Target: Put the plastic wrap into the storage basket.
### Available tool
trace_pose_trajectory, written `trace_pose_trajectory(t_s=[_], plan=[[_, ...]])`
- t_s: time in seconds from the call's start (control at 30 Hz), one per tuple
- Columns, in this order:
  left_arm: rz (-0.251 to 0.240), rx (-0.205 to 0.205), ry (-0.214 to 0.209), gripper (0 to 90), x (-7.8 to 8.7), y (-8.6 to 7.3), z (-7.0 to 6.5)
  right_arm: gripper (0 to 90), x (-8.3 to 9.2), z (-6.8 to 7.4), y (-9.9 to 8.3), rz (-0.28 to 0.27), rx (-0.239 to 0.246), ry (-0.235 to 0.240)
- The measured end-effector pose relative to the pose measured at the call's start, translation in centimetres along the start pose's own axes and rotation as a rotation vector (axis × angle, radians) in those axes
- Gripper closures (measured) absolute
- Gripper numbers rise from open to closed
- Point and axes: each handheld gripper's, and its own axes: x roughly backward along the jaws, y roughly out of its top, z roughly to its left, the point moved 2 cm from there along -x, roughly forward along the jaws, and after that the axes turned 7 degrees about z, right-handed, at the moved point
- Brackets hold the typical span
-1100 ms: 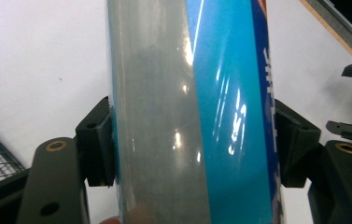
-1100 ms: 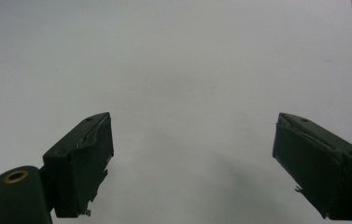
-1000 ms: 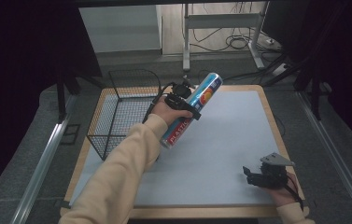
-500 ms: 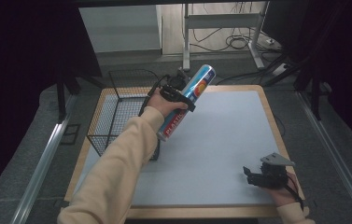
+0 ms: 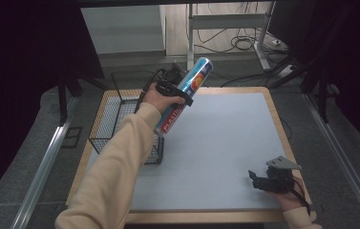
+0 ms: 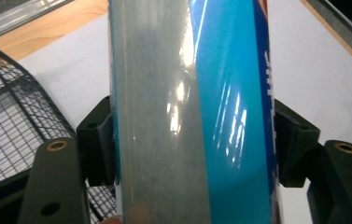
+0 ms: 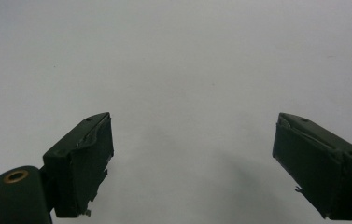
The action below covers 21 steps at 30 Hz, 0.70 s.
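Note:
A tall blue, silver and red can with white lettering is held tilted in the air by my left gripper, beside the right wall of the black wire basket. In the left gripper view the can stands between the jaws, which press on both its sides, with the basket below at left. My right gripper rests low near the table's front right corner. In the right gripper view that gripper is open, with bare grey mat between its jaws.
A grey mat covers the wooden table. The wire basket stands at the table's left side. Metal rails run along both sides of the table, and cables lie on the floor behind it.
My left gripper has carried the can up and to the left, toward the basket. The right gripper has stayed still.

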Motion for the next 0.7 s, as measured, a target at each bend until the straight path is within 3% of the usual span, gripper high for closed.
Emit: trace_pose_trajectory(t_s=[0.57,0.7], plan=[[-0.006,0.071,0.069,31.5,0.6,-1.8,5.2,12.5,-0.1,0.0,-0.1,0.007,-0.001,-0.004],[-0.008,0.1,0.064,31.5,0.5,-2.5,6.4,12.5,-0.2,0.0,-0.1,0.008,0.0,-0.003]])
